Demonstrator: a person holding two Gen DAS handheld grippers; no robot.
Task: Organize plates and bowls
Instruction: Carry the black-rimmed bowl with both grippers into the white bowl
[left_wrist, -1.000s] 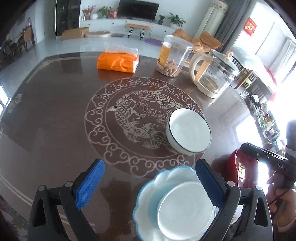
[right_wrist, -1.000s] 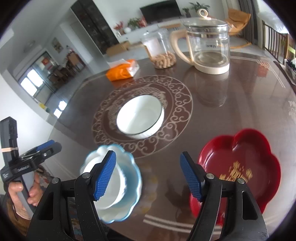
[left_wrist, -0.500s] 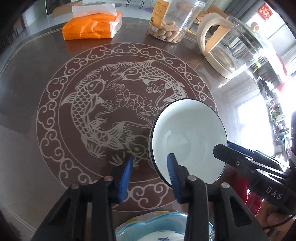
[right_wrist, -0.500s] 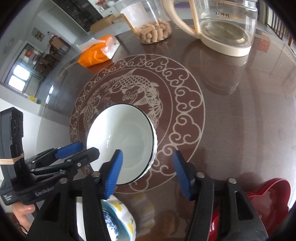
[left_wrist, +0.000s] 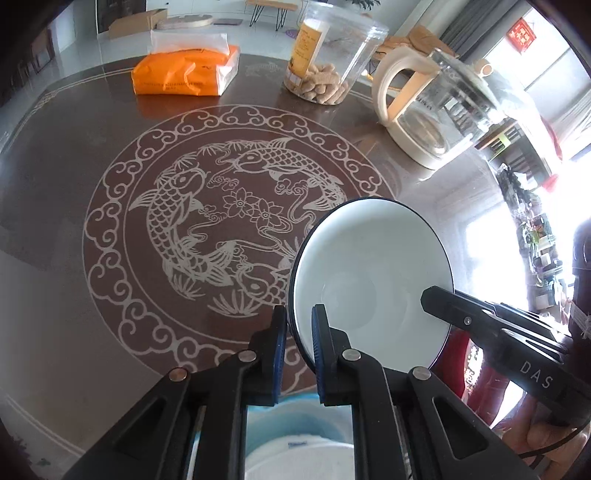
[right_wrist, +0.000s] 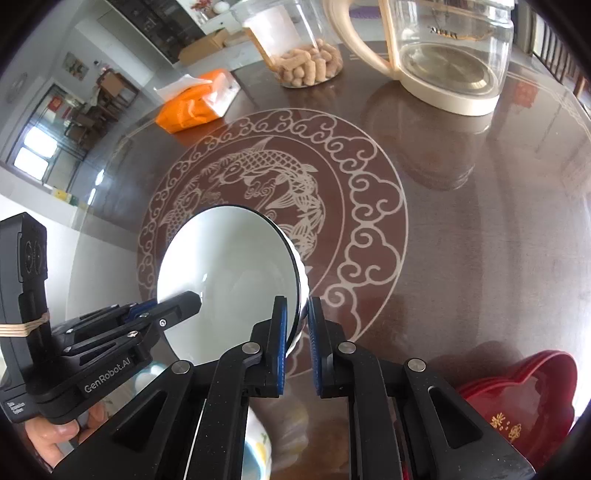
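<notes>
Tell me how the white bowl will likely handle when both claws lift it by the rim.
The white bowl looks glazed and glossy, so probably slippery under the pads and breakable if dropped. The left claw and right claw pinch opposite rim edges, so it should stay fairly level.

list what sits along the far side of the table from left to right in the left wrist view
orange tissue pack → clear jar of snacks → glass kettle with a cream handle
</notes>
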